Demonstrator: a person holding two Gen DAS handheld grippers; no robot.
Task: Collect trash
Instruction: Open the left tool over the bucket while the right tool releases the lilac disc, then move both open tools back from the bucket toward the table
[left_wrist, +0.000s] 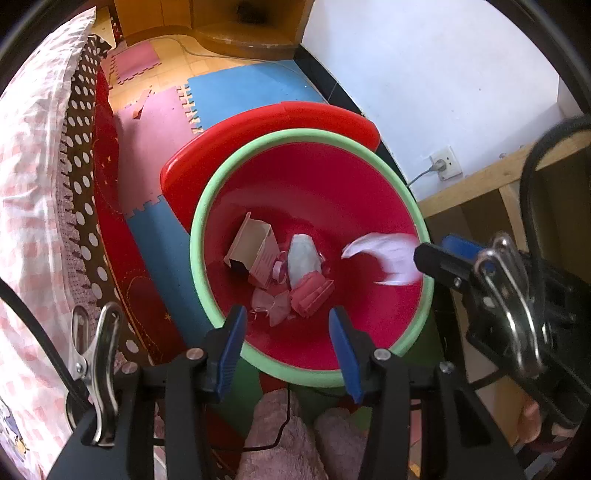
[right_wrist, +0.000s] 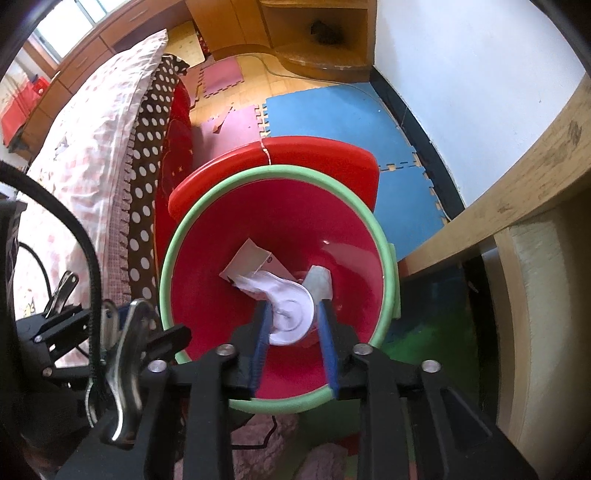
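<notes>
A: We hover over the red bin (right_wrist: 332, 221); our right gripper (right_wrist: 291, 321), jaws parted, has white paper (right_wrist: 291, 310) loose between them — it could snag.

B: Our left gripper (left_wrist: 288, 325) hangs half open, empty.

A blurred white crumpled tissue (right_wrist: 291, 308) hangs over a red, green-rimmed plastic bin (left_wrist: 406, 195) holding pink cartons and wrappers (left_wrist: 280, 273).

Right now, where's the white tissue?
The white tissue sits between the right gripper's parted fingers, over the red bin, right of the cardboard box.
</notes>
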